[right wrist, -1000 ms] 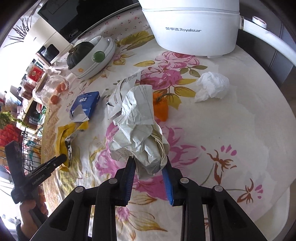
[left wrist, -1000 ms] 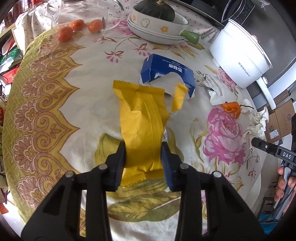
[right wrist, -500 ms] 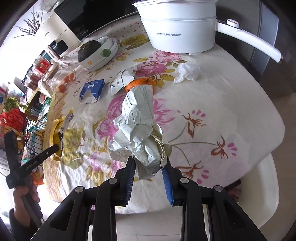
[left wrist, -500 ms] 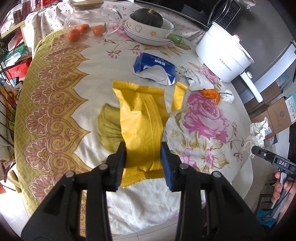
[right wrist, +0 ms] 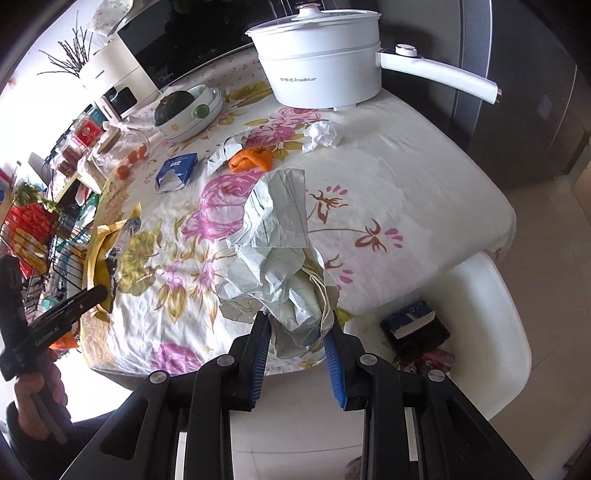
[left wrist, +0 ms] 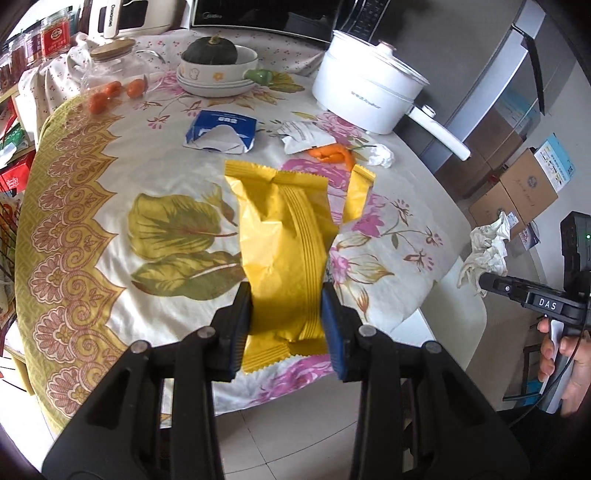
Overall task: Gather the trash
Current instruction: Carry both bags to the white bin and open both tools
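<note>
Between the blue pads of the left gripper [left wrist: 288,325], a yellow snack wrapper [left wrist: 284,236] was clamped near its lower crimped end, the rest of it standing up and away from the jaws, above the flowered tablecloth [left wrist: 110,206]. It looked like thin, crinkly film, nearly weightless and slick, so I judged a pinch across the flat middle, as here, would keep it from sliding out better than a grip on the sealed edge. Beyond that wrapper and a little to its left lay a blue tissue pack [left wrist: 221,131] with white printing too small for me to read; further right, a torn white packet [left wrist: 304,134] rested against a curl of orange peel [left wrist: 332,154], and a crumpled tissue [left wrist: 380,156] sat just beside the peel. Further back stood a white electric pot [right wrist: 325,70] marked "Royalstar", and behind it a dark microwave [left wrist: 258,16] with a maker's name I could not make out. Off to the left gripper's right, the right gripper [right wrist: 297,339] showed "DAS" on its body in the left wrist view. Its jaws were clenched on a wad of crumpled grey-white paper [right wrist: 277,254], held at the wad's lower end, out past the table's edge above a white chair [right wrist: 495,332]. That paper seemed soft, springy and light; squeezing the dense part of the bundle looked safer than taking a loose flap, which could tear or unfold.
</note>
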Available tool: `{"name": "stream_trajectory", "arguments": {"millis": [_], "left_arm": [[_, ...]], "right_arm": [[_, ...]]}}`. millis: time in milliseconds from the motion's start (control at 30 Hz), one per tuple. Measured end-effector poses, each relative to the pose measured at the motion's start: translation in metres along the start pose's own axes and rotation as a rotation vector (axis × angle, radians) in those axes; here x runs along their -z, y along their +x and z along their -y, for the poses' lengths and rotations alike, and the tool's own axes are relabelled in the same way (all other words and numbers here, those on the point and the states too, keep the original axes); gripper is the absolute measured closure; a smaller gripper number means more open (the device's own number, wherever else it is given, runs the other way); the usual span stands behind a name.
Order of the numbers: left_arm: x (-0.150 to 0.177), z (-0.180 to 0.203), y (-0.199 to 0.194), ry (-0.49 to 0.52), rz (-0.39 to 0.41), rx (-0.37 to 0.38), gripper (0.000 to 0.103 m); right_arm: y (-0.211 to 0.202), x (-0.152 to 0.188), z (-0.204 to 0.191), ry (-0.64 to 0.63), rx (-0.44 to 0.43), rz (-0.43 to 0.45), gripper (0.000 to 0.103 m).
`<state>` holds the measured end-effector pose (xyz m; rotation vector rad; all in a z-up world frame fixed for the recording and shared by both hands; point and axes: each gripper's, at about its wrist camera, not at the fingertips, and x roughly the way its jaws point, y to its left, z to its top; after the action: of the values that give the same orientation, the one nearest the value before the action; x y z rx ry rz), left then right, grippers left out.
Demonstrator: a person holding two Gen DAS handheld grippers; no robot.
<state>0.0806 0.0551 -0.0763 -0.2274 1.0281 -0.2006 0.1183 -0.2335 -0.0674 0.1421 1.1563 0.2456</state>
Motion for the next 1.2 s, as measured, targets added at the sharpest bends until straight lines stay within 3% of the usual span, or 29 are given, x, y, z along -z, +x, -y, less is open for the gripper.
{"name": "stream_trajectory", "arguments": {"millis": [300, 833, 1200], "left_arm": [[0.017, 0.059, 0.008, 0.124, 0.015, 0.057, 0.064], [0.033, 0.158, 0.054, 0.298, -0.067, 0.150, 0.064], [0.051, 0.233, 0.101, 0.456, -0.120, 0.233, 0.064]], "right_arm": [[-0.022, 0.028, 0.036, 0.036, 0.007, 0.020, 0.073], [-0.026, 0.088, 0.146, 0.218, 0.119, -0.038, 0.073], [-0.030, 0.107, 0.182, 0.272, 0.147, -0.050, 0.072]]}}
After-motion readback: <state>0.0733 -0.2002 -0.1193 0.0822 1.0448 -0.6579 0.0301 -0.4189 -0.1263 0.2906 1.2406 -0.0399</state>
